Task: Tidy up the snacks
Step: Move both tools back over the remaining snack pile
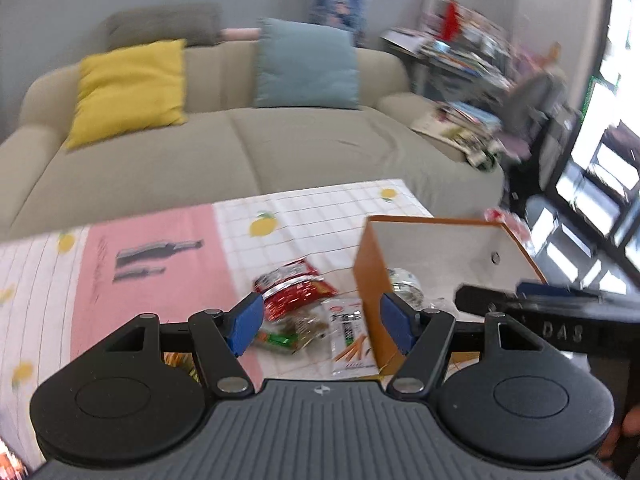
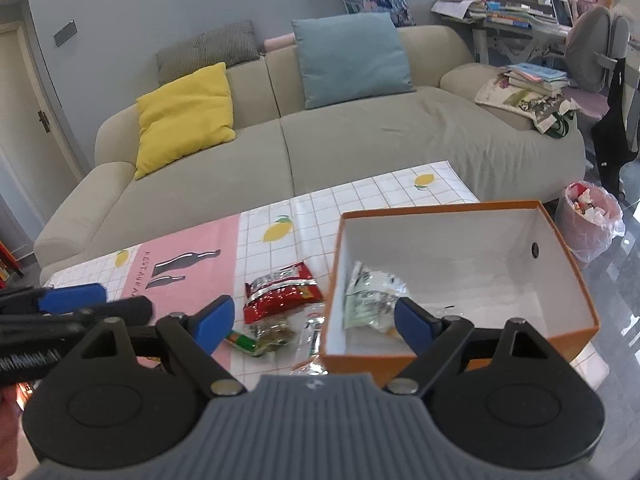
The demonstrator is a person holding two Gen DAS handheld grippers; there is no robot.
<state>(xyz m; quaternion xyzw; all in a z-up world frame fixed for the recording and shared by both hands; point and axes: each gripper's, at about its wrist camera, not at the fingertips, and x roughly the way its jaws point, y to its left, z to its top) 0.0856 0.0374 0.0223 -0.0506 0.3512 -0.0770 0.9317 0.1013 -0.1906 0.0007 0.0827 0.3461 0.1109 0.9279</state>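
I'm looking out over the beige sofa [image 2: 360, 136] behind the desk [image 2: 360, 196], which is wearing a checked lemon-print cloth with a pink panel. The sofa's just backdrop, everything that matters is sitting on the cloth.

Next biggest is the orange box [image 2: 576, 280], white inside, parked at the desk's right end. I'm guessing it's there as the collection bin, since one crinkly clear-and-green packet [image 2: 372, 300] is already lying in its near-left corner.

The right gripper [image 2: 312, 320] is hanging above the box's near-left corner with its fingers spread wide and nothing between them. The left gripper [image 1: 320, 320] is hovering over the loose pile beside the box, fingers also released and empty, so I'm reading this as lining up the next pick rather than carrying anything.

The leftovers are clustered just left of the box wall, probably because that's the shortest hop in: a red foil snack pack [image 2: 282, 292] on top, a clear bag with a green label [image 2: 260, 338] touching its near edge, and a white sachet with orange sticks printed on it [image 1: 350, 336] lying right against the box.
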